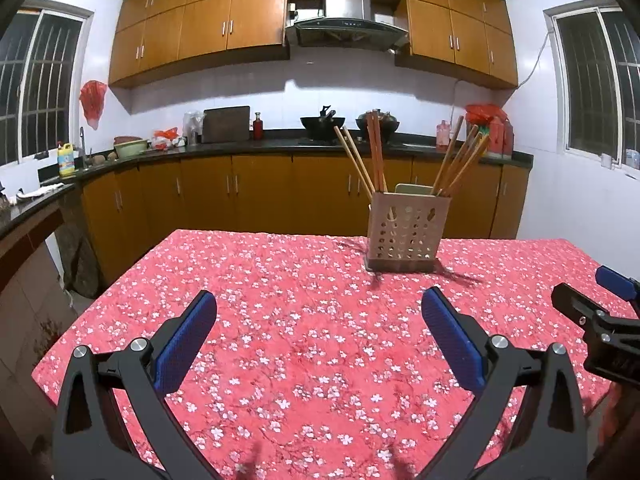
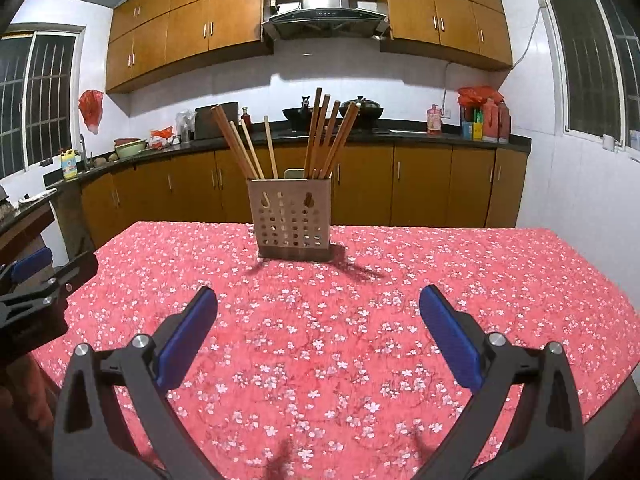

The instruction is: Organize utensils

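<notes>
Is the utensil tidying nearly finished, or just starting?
It looks finished or nearly so: all visible chopsticks stand in the perforated holder on the floral tablecloth. The left gripper and right gripper have open jaws holding nothing. No loose utensils are visible.

The left gripper point(image 1: 320, 308) is held low and level, its two blue-padded fingers point(image 1: 188, 344) spread wide with nothing between them. The right gripper point(image 2: 319, 306) sits just beside it at about the same height, equally wide apart and empty, both pointing forward the same way.
</notes>
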The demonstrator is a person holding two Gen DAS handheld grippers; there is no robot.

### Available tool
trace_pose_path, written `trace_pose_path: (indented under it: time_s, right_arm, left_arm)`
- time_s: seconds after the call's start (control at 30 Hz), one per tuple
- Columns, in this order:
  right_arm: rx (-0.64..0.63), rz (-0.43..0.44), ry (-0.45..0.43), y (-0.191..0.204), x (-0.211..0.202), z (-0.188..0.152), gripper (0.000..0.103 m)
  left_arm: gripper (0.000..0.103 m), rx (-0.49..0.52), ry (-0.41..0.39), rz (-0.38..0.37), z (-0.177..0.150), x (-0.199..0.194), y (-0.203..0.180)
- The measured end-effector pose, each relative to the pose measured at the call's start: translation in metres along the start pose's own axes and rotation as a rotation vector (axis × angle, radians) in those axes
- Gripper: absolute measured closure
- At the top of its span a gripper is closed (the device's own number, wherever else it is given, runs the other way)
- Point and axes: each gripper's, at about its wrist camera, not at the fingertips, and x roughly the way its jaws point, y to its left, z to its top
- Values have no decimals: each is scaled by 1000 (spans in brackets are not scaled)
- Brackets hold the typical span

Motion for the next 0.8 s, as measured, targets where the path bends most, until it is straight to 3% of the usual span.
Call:
trace_pose_path:
  time_s: [0.8]
  right_arm:
    - [1, -52, 13, -4, 2, -7, 4]
  left_arm:
    - [2, 0, 20, 27, -13, 0, -1]
